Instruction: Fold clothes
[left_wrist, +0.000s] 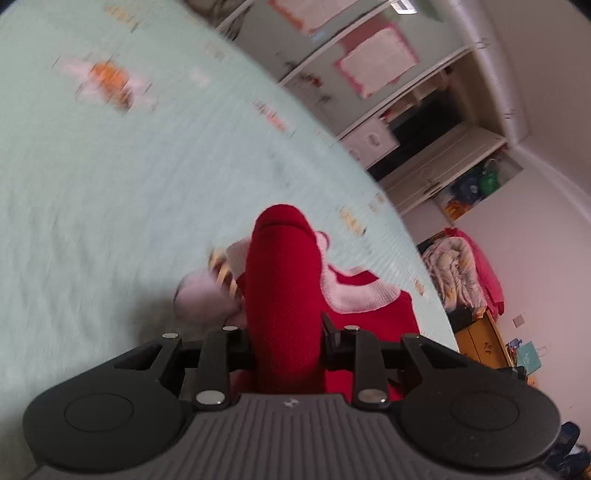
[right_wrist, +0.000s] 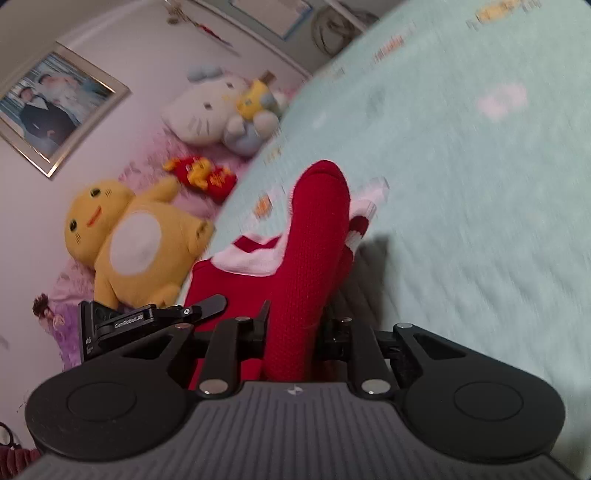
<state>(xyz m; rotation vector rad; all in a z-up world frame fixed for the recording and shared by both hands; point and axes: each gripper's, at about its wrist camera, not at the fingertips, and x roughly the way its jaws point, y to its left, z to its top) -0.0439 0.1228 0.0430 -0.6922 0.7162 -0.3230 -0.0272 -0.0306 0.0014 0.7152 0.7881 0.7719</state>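
**Desk:** Bedroom setting, then? What lay under the work?

**Photographer:** Pale green bedspread (left_wrist: 110, 192) with small printed motifs covered the bed and filled most of both wrist views, blurred throughout.

**Desk:** Start nearest the lens. What were the tongs doing?

**Photographer:** Nearest the camera, the left gripper (left_wrist: 286, 332) was clamped on a raised fold of a red knitted garment (left_wrist: 284, 288). The right gripper (right_wrist: 295, 325) was pinched on another raised fold of the same garment (right_wrist: 310, 266). In each view the cloth stood up between the fingers as a thick red ridge.

**Desk:** And the rest of the garment?

**Photographer:** It lay on the bedspread just beyond the fingers, showing fluffy white trim (left_wrist: 354, 295) against the red. In the right wrist view the left gripper's black body (right_wrist: 147, 317) showed at near left, just beside the red cloth.

**Desk:** Farther back?

**Photographer:** From the right wrist, a yellow plush toy (right_wrist: 129, 240) sat at the left edge of the bed, a white cat plush (right_wrist: 210, 107) beyond it, and a framed photograph (right_wrist: 55, 110) hung on the far wall. From the left wrist, white shelving (left_wrist: 406, 110) stood at far right, with a heap of bedding (left_wrist: 461, 273) by the wall.
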